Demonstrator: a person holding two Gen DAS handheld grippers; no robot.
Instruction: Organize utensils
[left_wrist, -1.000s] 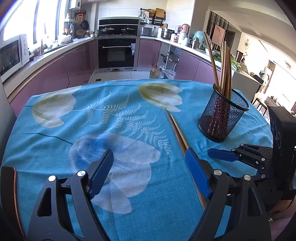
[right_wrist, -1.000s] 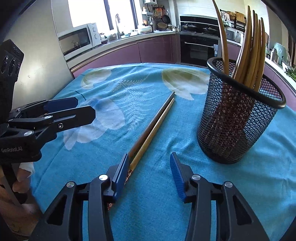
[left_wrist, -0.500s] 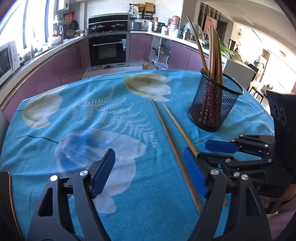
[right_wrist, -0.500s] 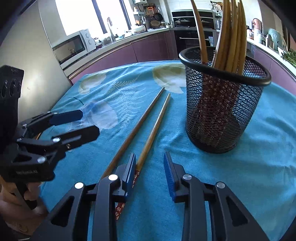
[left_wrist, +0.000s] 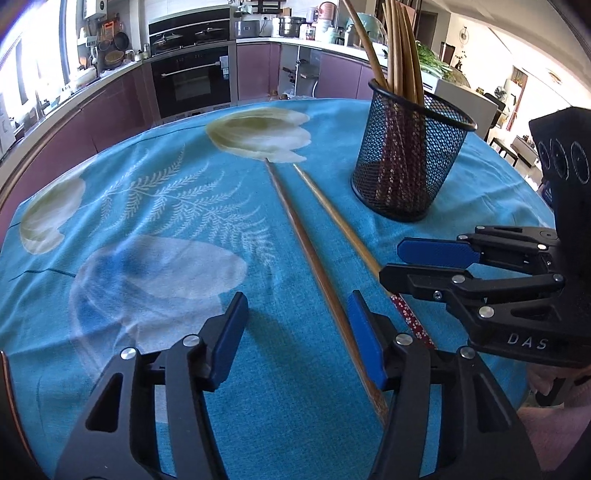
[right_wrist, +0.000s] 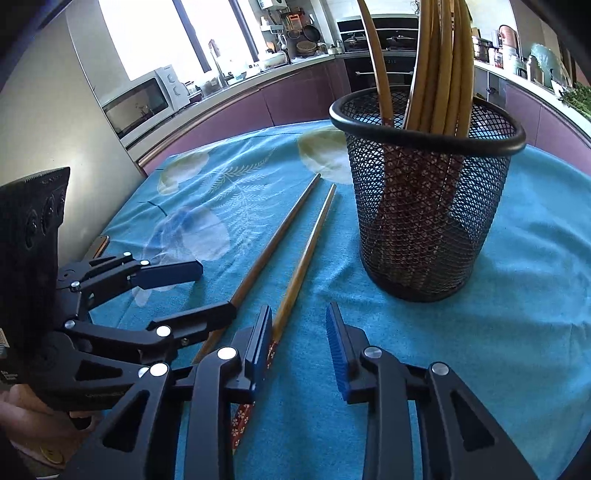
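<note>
Two long wooden chopsticks lie side by side on the blue tablecloth: a darker one (left_wrist: 306, 243) (right_wrist: 273, 243) and a lighter one with a red patterned end (left_wrist: 332, 214) (right_wrist: 306, 251). A black mesh holder (left_wrist: 406, 162) (right_wrist: 424, 206) with several chopsticks standing in it is just right of them. My left gripper (left_wrist: 295, 332) (right_wrist: 207, 291) is open, its right finger beside the darker chopstick's near end. My right gripper (right_wrist: 299, 339) (left_wrist: 395, 262) is open, its left finger touching the lighter chopstick's red end.
The round table (left_wrist: 110, 206) carries a blue floral cloth. Its edge curves close on the right. Behind it stand purple kitchen cabinets, an oven (left_wrist: 192, 81) and a microwave (right_wrist: 140, 103).
Both grippers have moved forward along the table toward the chopsticks' near ends. The two chopsticks now lie slightly spread apart. The right gripper's jaws have narrowed somewhat.
</note>
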